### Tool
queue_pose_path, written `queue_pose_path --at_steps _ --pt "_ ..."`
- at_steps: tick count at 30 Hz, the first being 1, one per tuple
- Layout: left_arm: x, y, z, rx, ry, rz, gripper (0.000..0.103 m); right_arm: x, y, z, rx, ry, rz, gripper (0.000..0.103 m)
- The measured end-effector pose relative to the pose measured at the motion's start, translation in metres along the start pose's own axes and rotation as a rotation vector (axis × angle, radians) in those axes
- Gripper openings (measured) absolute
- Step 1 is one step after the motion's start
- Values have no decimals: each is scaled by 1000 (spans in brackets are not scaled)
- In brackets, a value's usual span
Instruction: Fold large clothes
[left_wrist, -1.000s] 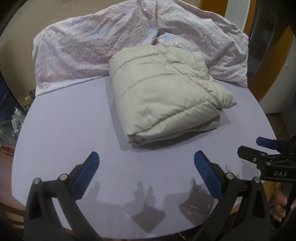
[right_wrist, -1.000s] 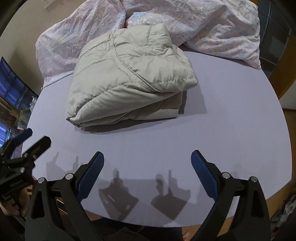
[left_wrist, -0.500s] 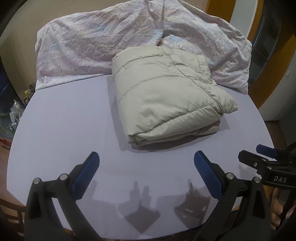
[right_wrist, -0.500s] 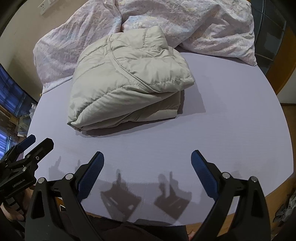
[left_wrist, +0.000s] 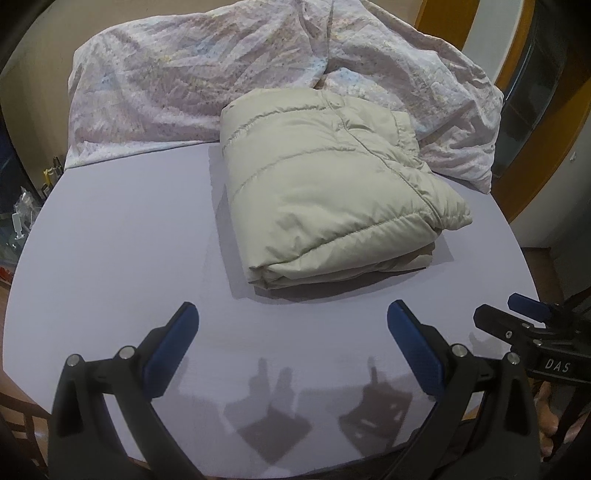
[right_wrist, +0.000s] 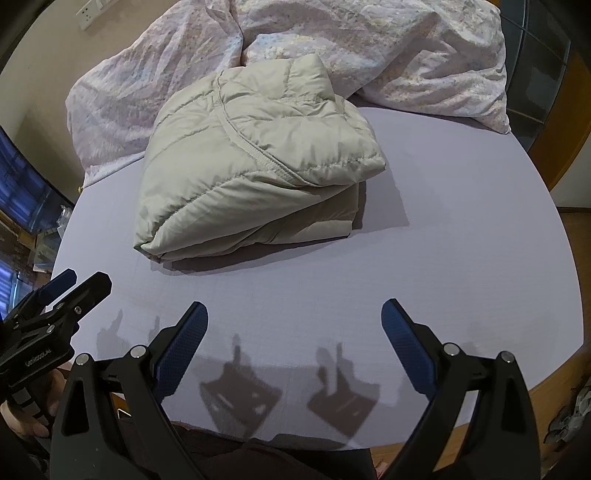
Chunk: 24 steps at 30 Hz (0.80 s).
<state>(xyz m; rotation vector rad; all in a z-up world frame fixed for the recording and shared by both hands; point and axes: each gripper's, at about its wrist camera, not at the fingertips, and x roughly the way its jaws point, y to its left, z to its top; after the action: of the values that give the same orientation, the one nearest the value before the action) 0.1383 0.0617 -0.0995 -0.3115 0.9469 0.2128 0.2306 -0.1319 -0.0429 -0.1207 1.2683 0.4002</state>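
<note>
Both grippers (left_wrist: 291, 332) (right_wrist: 294, 330) spread, jacket (left_wrist: 328, 199) folded

Now farther back from the folded jacket (left_wrist: 325, 192), both grippers, left (left_wrist: 291, 325) and right (right_wrist: 293, 323), nearer the table edge (right_wrist: 554, 369).

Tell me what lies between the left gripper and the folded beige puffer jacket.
Only bare lavender tabletop separates the left gripper from the folded beige puffer jacket, seen in the left wrist view.

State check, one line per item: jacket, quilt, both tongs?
jacket: folded into a compact stack, lying on the table, untouched.
quilt: crumpled, unfolded, heaped behind the jacket.
left tongs: open, empty, hovering over the near table edge.
right tongs: open, empty, beside the left.
</note>
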Motion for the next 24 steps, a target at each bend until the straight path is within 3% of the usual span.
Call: queue_pose_path --at_steps 24 --pt "-5 0 -7 -24 -11 -34 101 -3 -1 -3 3 -10 -8 97"
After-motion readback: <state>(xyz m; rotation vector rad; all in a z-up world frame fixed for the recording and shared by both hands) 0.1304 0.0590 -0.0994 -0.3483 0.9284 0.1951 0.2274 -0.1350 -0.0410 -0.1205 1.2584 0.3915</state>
